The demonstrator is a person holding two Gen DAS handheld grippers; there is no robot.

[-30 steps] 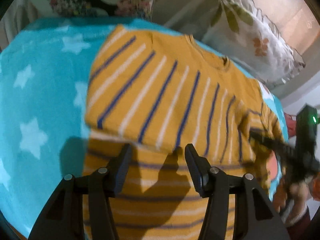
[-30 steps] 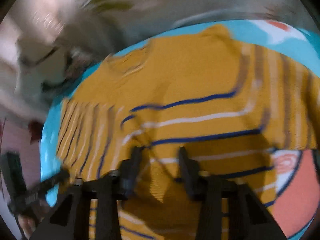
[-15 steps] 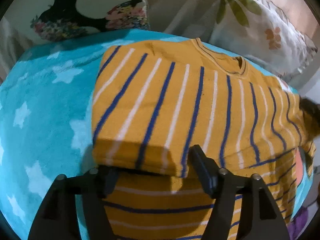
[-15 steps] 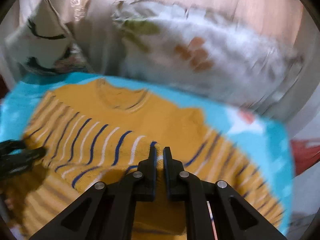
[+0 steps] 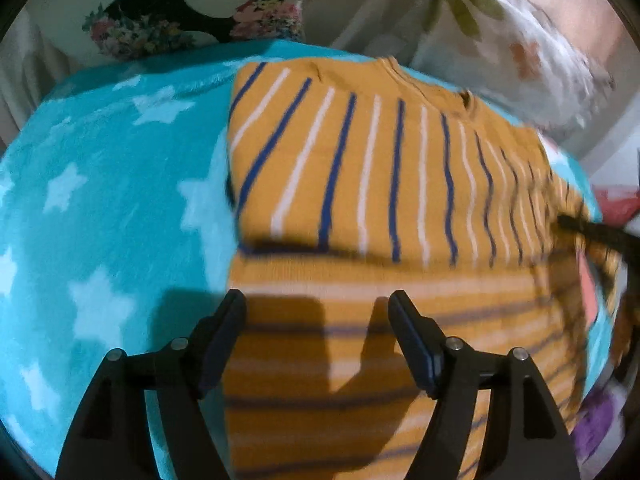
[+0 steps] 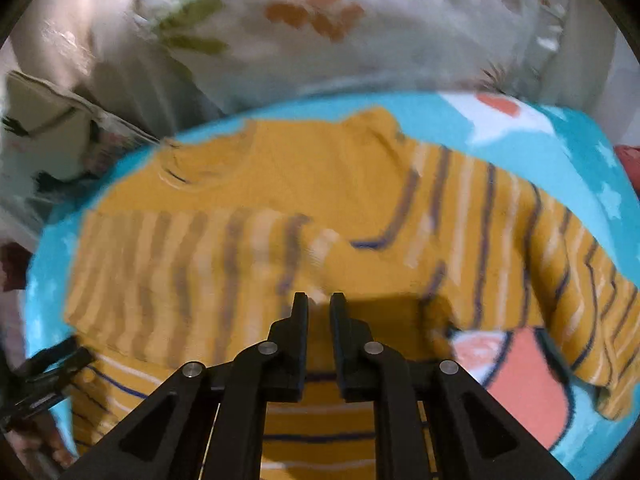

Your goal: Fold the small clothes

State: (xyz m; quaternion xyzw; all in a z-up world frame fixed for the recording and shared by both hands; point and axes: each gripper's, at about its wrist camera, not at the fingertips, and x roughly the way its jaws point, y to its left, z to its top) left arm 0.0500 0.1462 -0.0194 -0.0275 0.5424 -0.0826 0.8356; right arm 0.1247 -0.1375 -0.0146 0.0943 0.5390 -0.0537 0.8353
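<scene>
A small mustard-yellow sweater (image 5: 360, 184) with blue and white stripes lies on a turquoise star blanket (image 5: 100, 208). One sleeve is folded across its body. My left gripper (image 5: 318, 312) is open and empty, hovering over the sweater's lower part. In the right wrist view the sweater (image 6: 248, 240) fills the middle. My right gripper (image 6: 319, 300) is nearly closed on a fold of the other sleeve, which it holds over the body. The right gripper's fingers (image 5: 592, 232) show at the right edge of the left wrist view.
A white floral pillow (image 6: 340, 40) lies behind the sweater. A second pillow with a dark floral print (image 5: 192, 12) sits at the back left. The blanket has a coral and white patch (image 6: 524, 376) under the right sleeve.
My left gripper has let go of the folded sleeve and drawn back, open. My right gripper has closed on the other sleeve and carried it in over the body.
</scene>
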